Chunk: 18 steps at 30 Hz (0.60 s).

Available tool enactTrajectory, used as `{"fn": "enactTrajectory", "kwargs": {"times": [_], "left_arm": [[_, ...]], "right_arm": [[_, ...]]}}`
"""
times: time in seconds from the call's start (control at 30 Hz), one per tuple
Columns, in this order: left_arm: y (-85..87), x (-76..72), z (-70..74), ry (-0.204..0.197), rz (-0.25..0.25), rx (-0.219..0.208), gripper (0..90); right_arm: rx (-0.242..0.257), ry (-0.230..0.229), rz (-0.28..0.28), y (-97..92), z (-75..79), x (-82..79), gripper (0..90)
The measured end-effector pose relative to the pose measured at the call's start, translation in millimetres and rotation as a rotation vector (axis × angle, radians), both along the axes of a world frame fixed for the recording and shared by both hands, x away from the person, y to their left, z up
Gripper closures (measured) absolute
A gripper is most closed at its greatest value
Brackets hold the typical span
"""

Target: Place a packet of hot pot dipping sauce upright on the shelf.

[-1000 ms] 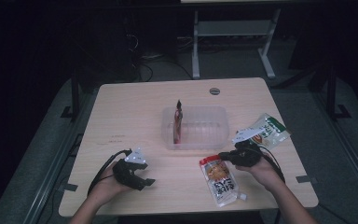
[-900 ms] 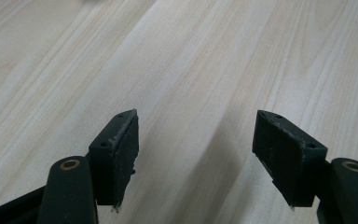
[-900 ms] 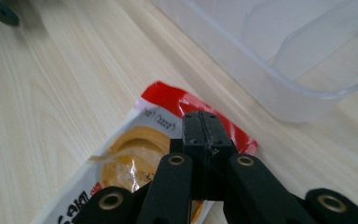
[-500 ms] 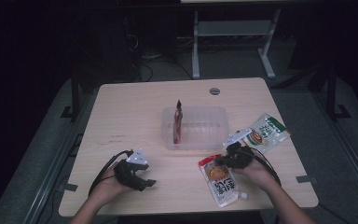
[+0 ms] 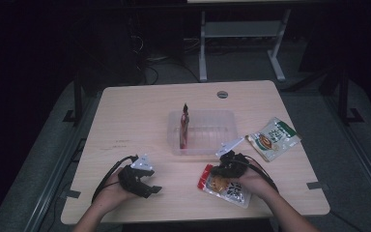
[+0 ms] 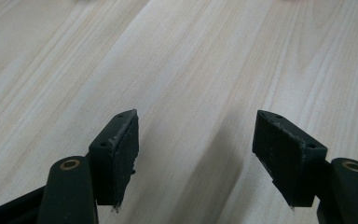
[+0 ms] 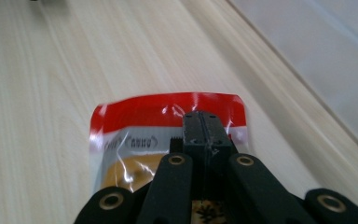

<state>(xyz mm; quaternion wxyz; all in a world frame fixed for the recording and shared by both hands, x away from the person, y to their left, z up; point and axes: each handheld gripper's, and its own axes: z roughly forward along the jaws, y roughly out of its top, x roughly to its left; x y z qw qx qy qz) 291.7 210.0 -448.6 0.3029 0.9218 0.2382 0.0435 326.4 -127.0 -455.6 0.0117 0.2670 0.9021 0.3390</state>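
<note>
The right gripper point(image 5: 224, 165) is held low over the red snack packet point(image 5: 223, 186), which lies flat on the surface point(image 5: 125, 121) at about five o'clock from the clear plastic tray point(image 5: 202, 131); its jaws are pressed together with nothing between them, and in the right gripper view point(image 7: 203, 133) they are seen poised above the packet's red top edge point(image 7: 168, 109), probably so that this edge can be nudged or pinned before a pick. The left gripper point(image 5: 142, 183) is rested at about seven o'clock from the tray, its jaws spread apart over bare wood point(image 6: 196, 144), seemingly kept ready and out of the way. A dark red packet point(image 5: 185, 126) is stood upright against the tray's left wall, likely so that more can be packed beside it. A green-and-white packet point(image 5: 273, 138) is left at about three o'clock from the tray, apparently awaiting its turn. Counted: three packets, one tray, two grippers
</note>
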Motion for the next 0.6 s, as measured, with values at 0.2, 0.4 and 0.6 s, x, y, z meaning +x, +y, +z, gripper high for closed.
{"fn": "enactTrajectory", "kwargs": {"times": [0.2,0.4,0.6], "left_arm": [[-0.2,-0.1,0.1,0.0,-0.001,0.001,31.1],[0.5,-0.1,0.7,-0.004,0.001,-0.002,31.2],[1.0,-0.8,1.5,-0.001,0.001,-0.003,31.1]], "right_arm": [[0.002,-0.009,0.04,17.6,-0.3,-5.4,90.0],[0.051,-0.018,0.042,12.8,8.9,-6.7,90.0],[0.072,-0.038,-0.002,-22.0,22.6,-13.7,90.0]]}}
